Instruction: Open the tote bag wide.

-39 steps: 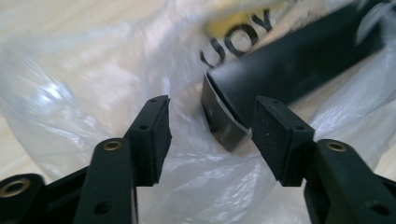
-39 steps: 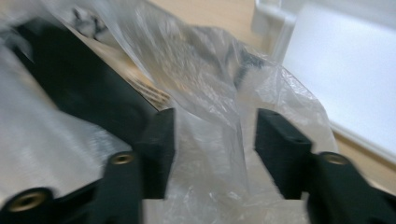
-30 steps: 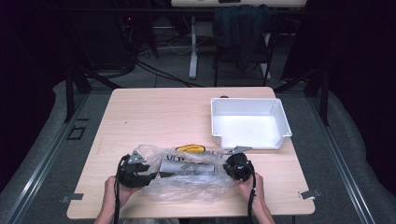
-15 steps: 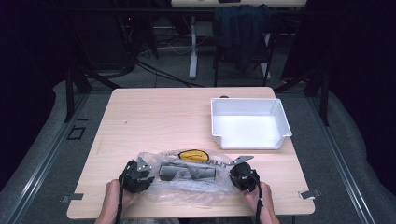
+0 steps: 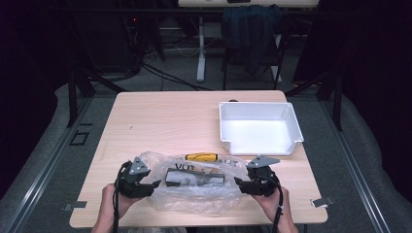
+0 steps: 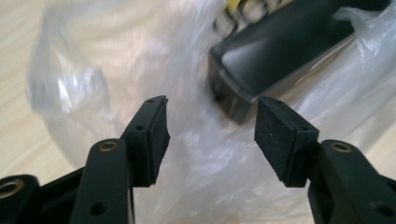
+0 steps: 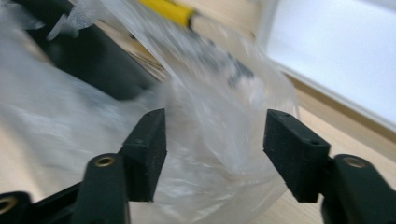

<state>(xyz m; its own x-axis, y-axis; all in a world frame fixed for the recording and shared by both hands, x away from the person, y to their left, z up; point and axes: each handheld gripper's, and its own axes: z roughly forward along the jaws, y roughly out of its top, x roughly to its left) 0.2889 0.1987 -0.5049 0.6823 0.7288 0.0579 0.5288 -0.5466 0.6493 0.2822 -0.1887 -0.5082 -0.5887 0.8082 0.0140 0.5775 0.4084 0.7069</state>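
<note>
- The left hand-held gripper point(image 5: 154, 185) sits low by the bench's near edge, toward the near left corner, at the left end of a clear plastic bag point(image 5: 194, 191). In the left gripper view its jaws stand apart, with crumpled film of the plastic bag point(image 6: 140, 60) between and behind them; I cannot tell whether the pads touch the film.
- The right hand-held gripper point(image 5: 236, 181) is at the bag's right end, also near the bench's front edge. In the right gripper view its jaws are likewise spread wide, and a raised fold of the plastic bag point(image 7: 219, 116) stands in the gap between them, not pinched.
- A hand point(image 5: 114, 206) holds the left tool and another hand point(image 5: 277, 206) holds the right one, both coming in over the near edge.
- The bag lies flat on the bench point(image 5: 175, 121), centred along the near edge, between the two grippers.
- Inside the bag lies a dark boxy item point(image 5: 194, 177), seen close in the left gripper view as a black block with a glossy face point(image 6: 275, 51).
- A yellow-handled tool point(image 5: 201, 157) lies at the bag's far side; I cannot tell whether it is inside the film or just beside it.
- A white tray point(image 5: 260, 127) stands toward the bench's far right corner, near the bag's far right end.
</note>
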